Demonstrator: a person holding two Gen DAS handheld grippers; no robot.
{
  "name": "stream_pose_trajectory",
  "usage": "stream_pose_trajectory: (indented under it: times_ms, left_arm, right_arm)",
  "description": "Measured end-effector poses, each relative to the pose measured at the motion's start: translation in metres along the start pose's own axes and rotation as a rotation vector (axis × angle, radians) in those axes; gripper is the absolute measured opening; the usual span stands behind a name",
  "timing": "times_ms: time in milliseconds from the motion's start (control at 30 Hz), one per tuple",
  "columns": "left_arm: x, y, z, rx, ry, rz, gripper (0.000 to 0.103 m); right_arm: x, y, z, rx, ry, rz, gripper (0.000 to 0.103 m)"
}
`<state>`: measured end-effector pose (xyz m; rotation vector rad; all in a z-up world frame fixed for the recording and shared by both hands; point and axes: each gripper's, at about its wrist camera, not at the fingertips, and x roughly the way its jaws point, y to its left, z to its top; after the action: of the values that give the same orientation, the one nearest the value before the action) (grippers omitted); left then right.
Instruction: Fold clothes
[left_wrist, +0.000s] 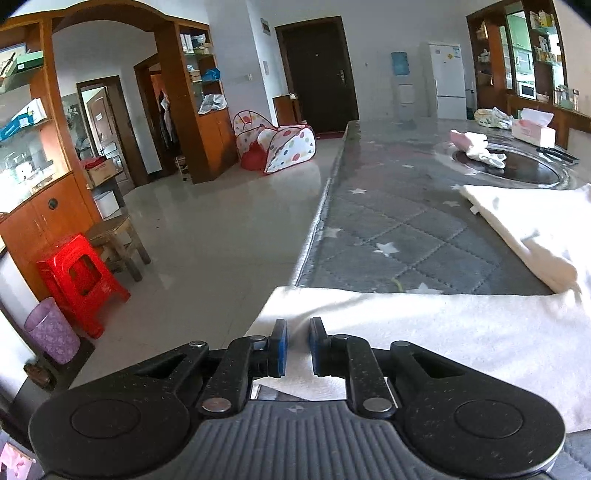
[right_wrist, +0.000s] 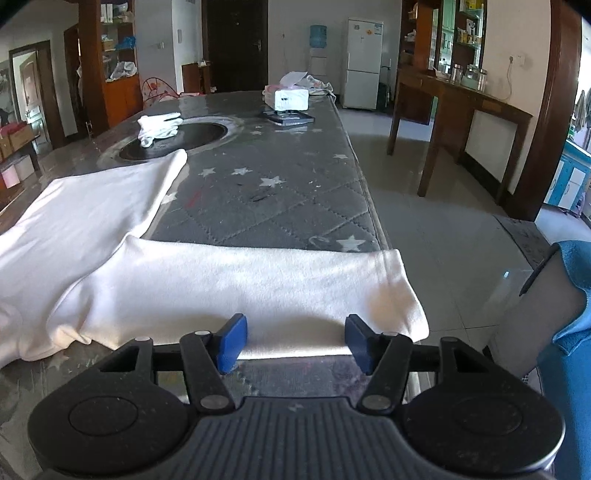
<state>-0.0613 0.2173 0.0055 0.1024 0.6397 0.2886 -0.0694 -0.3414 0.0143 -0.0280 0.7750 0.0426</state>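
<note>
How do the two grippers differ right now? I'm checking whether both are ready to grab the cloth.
The left gripper has its jaws nearly together, with a narrow gap, over the white garment; the right gripper stands wide open at the garment's near edge. Both have blue pads, and neither clamps cloth.

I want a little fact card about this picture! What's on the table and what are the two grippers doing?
table: grey quilted cover with white stars
main cloth: white garment spread along the near edge
left gripper: jaws slightly apart above the garment, pinching nothing visible
right gripper: jaws wide, at the garment's near hem
farther back: small white clothes, tissue box
on the floor: red stool
</note>
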Motion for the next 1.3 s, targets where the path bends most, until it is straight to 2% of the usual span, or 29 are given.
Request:
stream_pose_trajectory:
  times_ms: [133, 200, 300, 367, 500, 600, 667, 867, 1000, 1100, 1300]
  left_arm:
    - [-0.002, -0.001, 0.004, -0.019, 0.02, 0.008, 0.016]
    - [-0.006, -0.002, 0.007, -0.053, 0.032, -0.016, 0.016]
    - [-0.019, -0.009, 0.013, -0.103, 0.027, -0.105, 0.016]
    - [-0.036, -0.023, 0.018, -0.079, -0.003, -0.181, 0.016]
    - [-0.063, -0.061, 0.026, 0.009, -0.044, -0.357, 0.02]
    - [-0.077, -0.097, 0.027, 0.096, -0.065, -0.461, 0.026]
    - [-0.084, -0.122, 0.026, 0.157, -0.079, -0.522, 0.027]
    - [-0.092, -0.177, 0.019, 0.322, -0.122, -0.592, 0.026]
    - [-0.095, -0.194, 0.004, 0.433, -0.129, -0.627, 0.026]
    - [-0.1, -0.198, -0.011, 0.506, -0.158, -0.644, 0.026]
    - [-0.113, -0.202, -0.037, 0.632, -0.235, -0.631, 0.025]
  right_arm:
    - [-0.001, 0.001, 0.001, -0.003, -0.004, 0.002, 0.061]
    - [-0.003, 0.002, 0.002, 0.002, -0.01, 0.013, 0.061]
    - [-0.009, 0.013, 0.007, -0.019, -0.021, 0.062, 0.061]
    - [-0.013, 0.027, 0.011, -0.059, -0.032, 0.108, 0.061]
    - [-0.02, 0.059, 0.02, -0.148, -0.056, 0.197, 0.061]
    - [-0.022, 0.091, 0.025, -0.242, -0.07, 0.269, 0.062]
    - [-0.021, 0.111, 0.027, -0.298, -0.076, 0.304, 0.068]
    - [-0.016, 0.162, 0.021, -0.465, -0.082, 0.361, 0.068]
    - [-0.014, 0.184, 0.008, -0.555, -0.05, 0.388, 0.068]
    - [-0.016, 0.188, -0.003, -0.616, -0.05, 0.377, 0.068]
    - [-0.025, 0.184, 0.006, -0.59, -0.098, 0.379, 0.068]
